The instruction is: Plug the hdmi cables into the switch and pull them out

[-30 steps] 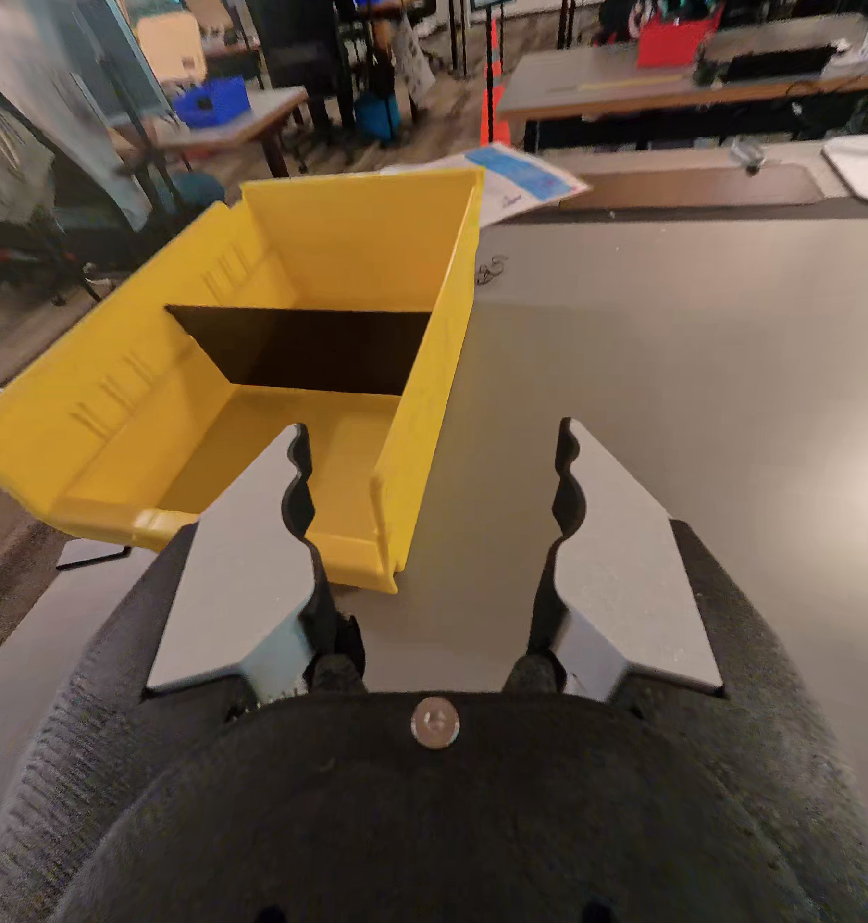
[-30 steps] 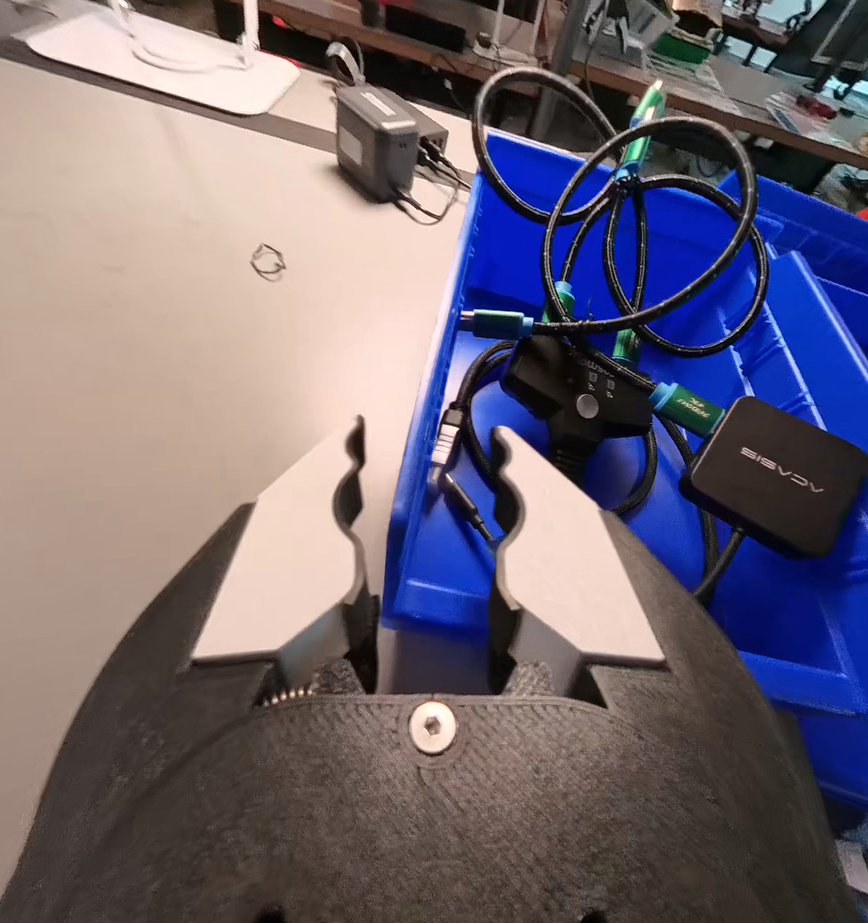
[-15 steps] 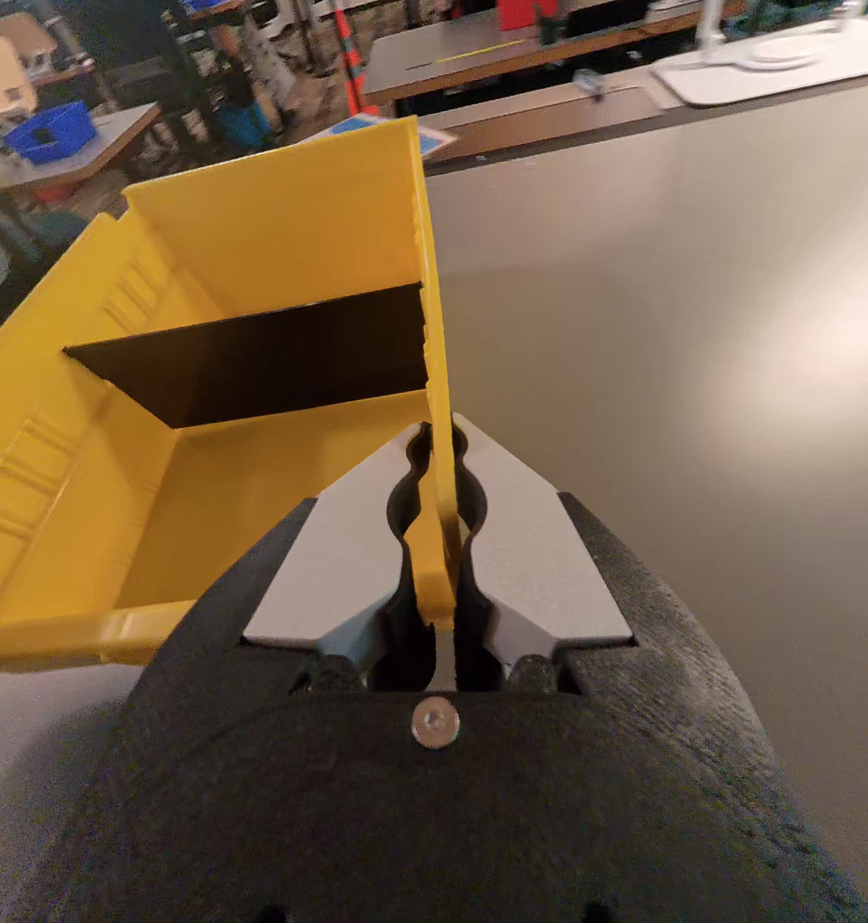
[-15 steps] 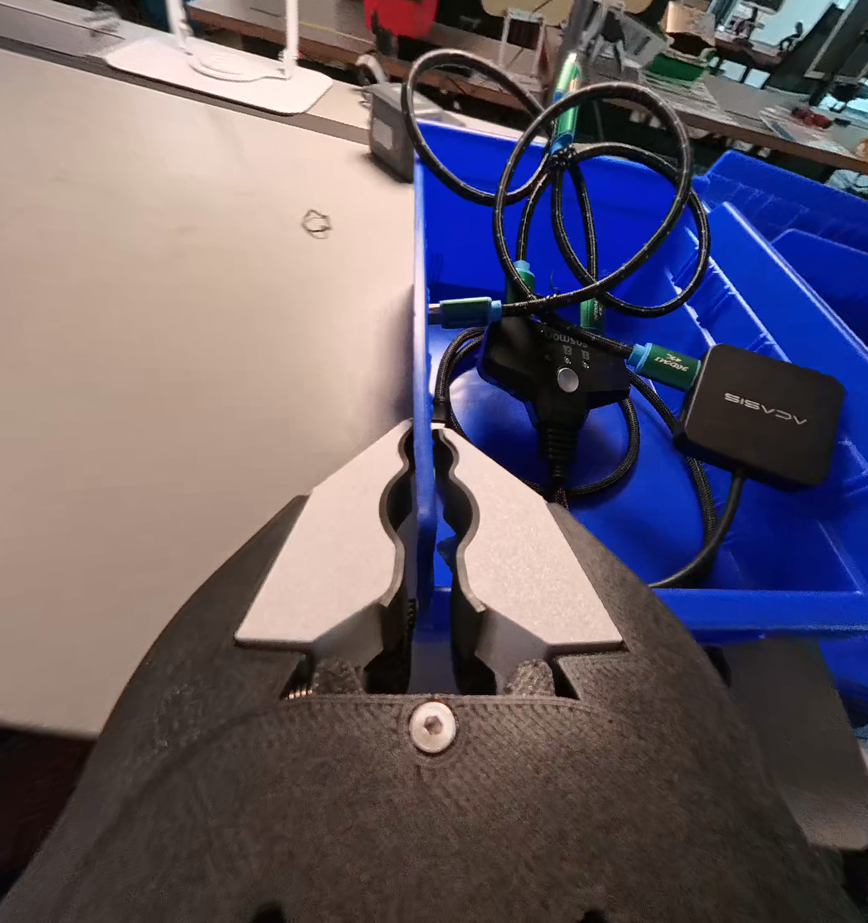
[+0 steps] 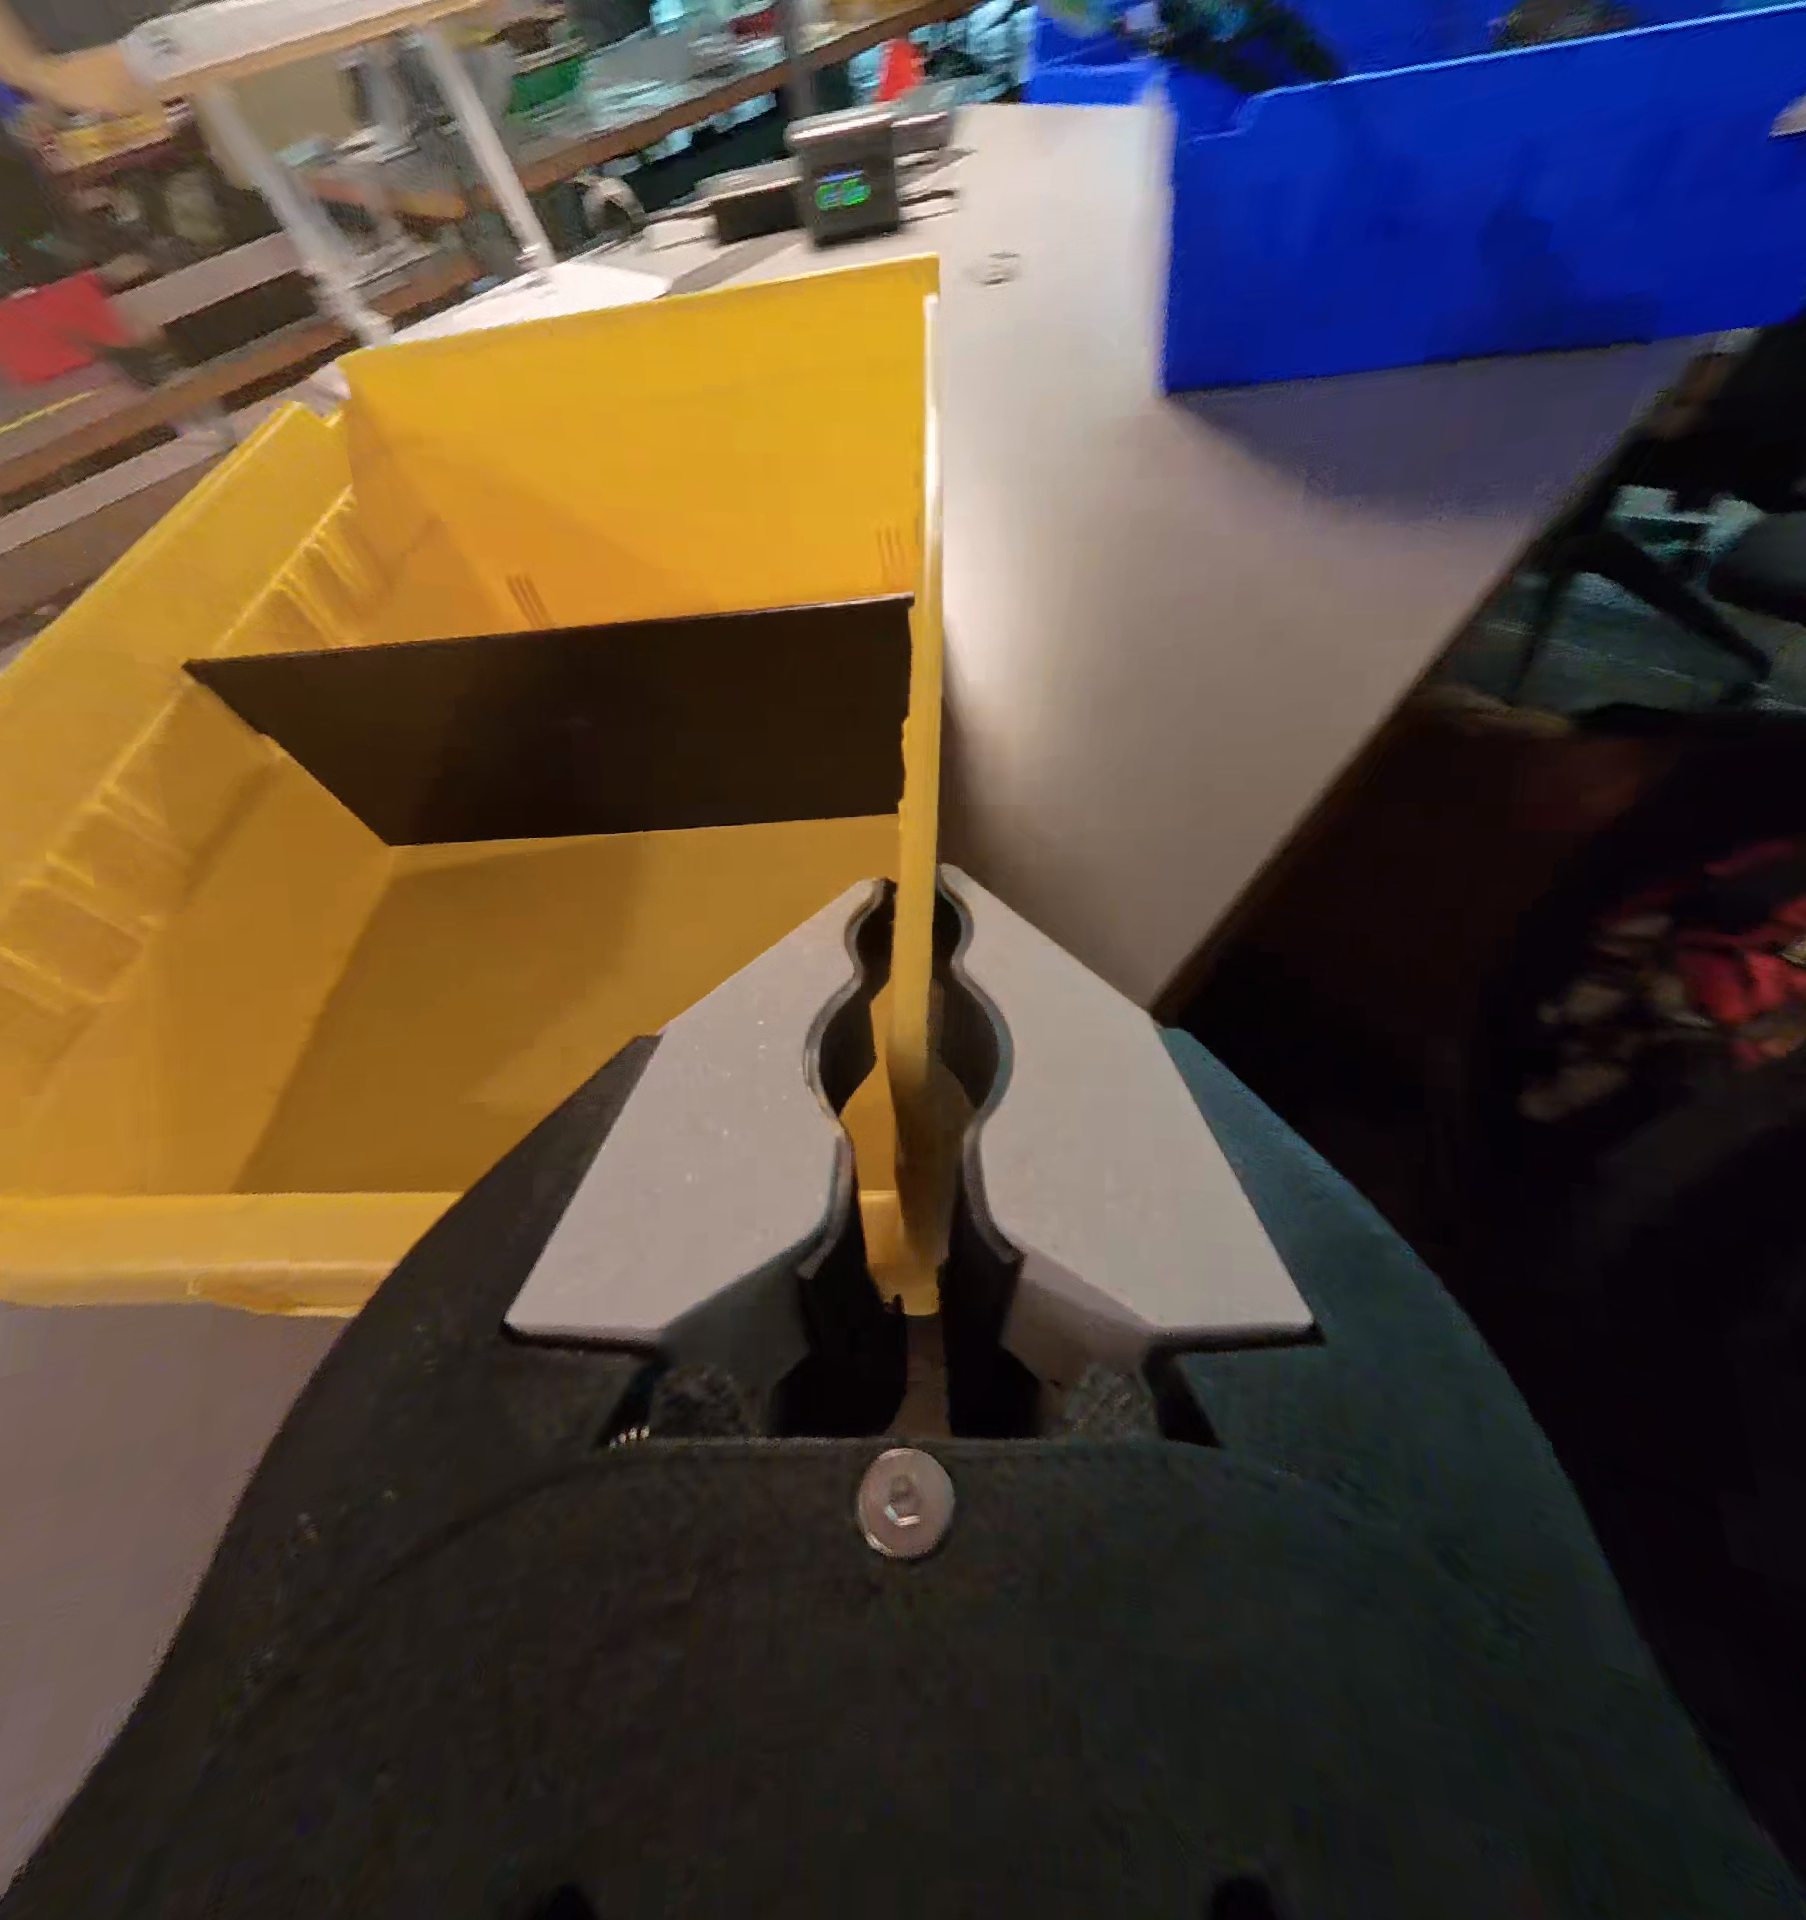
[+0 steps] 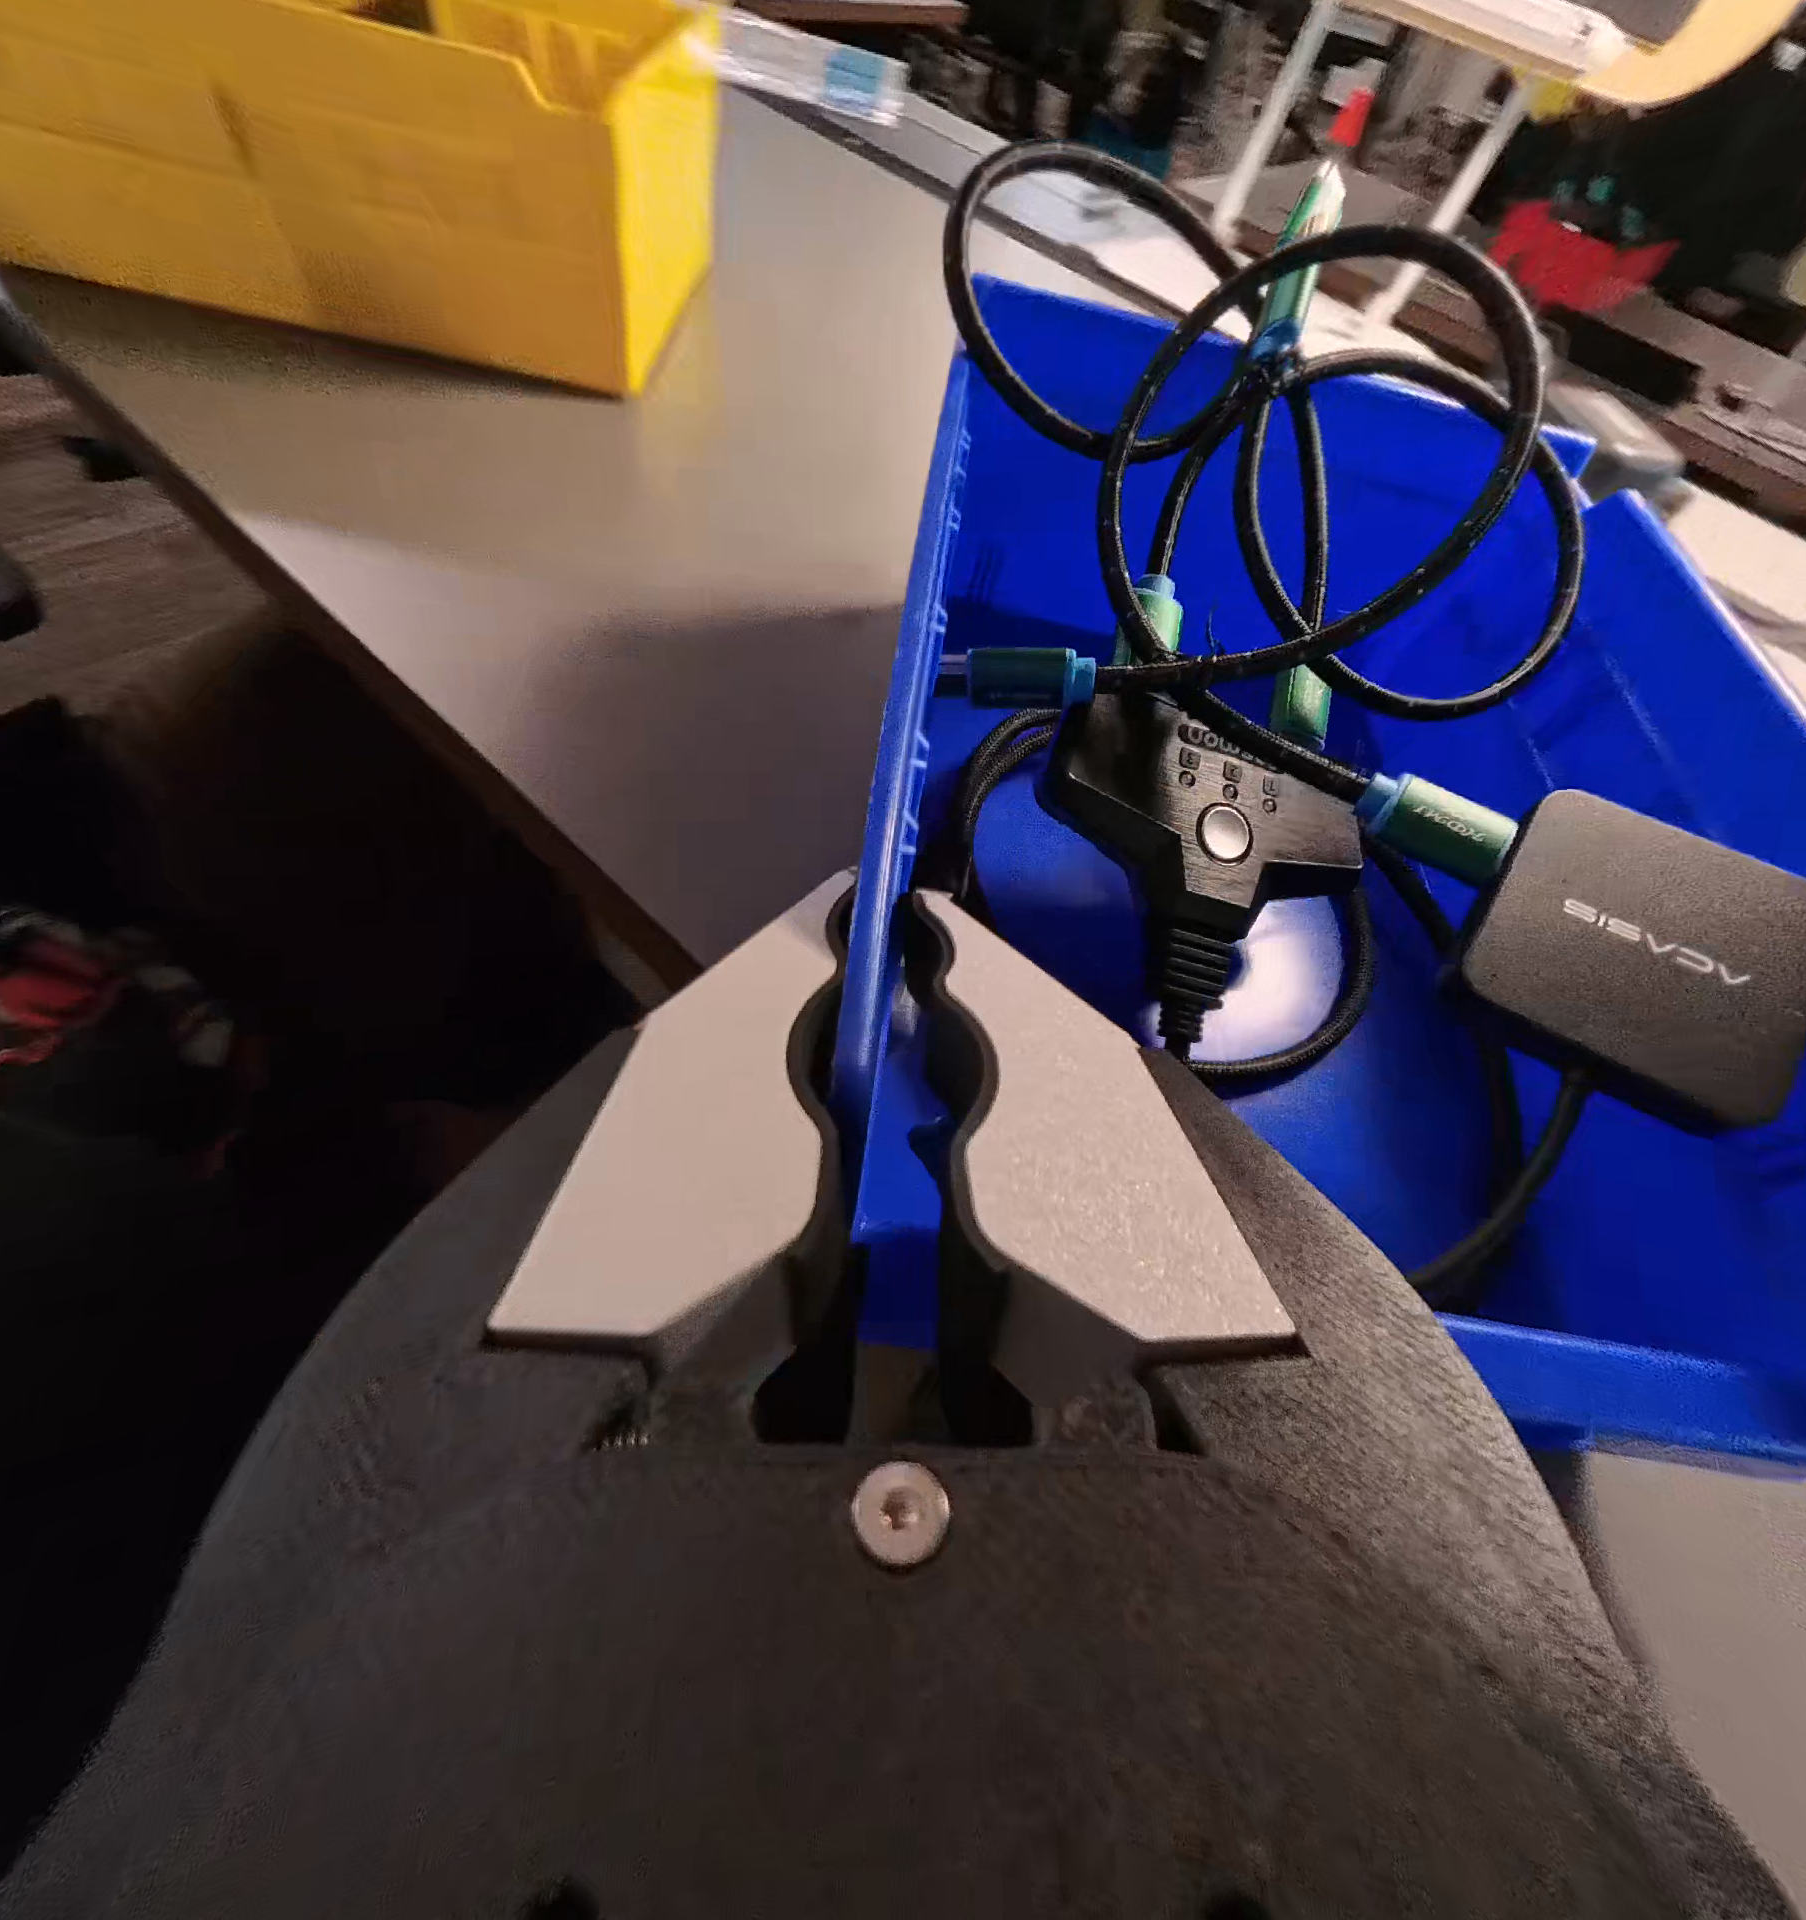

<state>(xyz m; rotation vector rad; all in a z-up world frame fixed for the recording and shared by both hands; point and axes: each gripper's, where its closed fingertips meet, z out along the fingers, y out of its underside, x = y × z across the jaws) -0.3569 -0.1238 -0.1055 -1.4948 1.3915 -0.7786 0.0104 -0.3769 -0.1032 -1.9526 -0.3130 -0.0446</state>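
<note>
Now the left claw (image 5: 914,914) pinches the yellow plastic bin's (image 5: 608,499) side wall, while the right claw (image 6: 878,914) pinches the blue plastic bin's (image 6: 1657,1226) wall.

Left gripper (image 5: 914,914) clamped on right wall of yellow bin (image 5: 608,457), black divider (image 5: 587,717) inside; blue bin (image 5: 1481,218) far right on worktop (image 5: 1138,582).

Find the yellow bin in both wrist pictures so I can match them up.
Left wrist view: yellow bin fills the left and centre, its right wall clamped by the left gripper.
Right wrist view: top left corner, blurred.
Shared landmark: blue bin.
</note>
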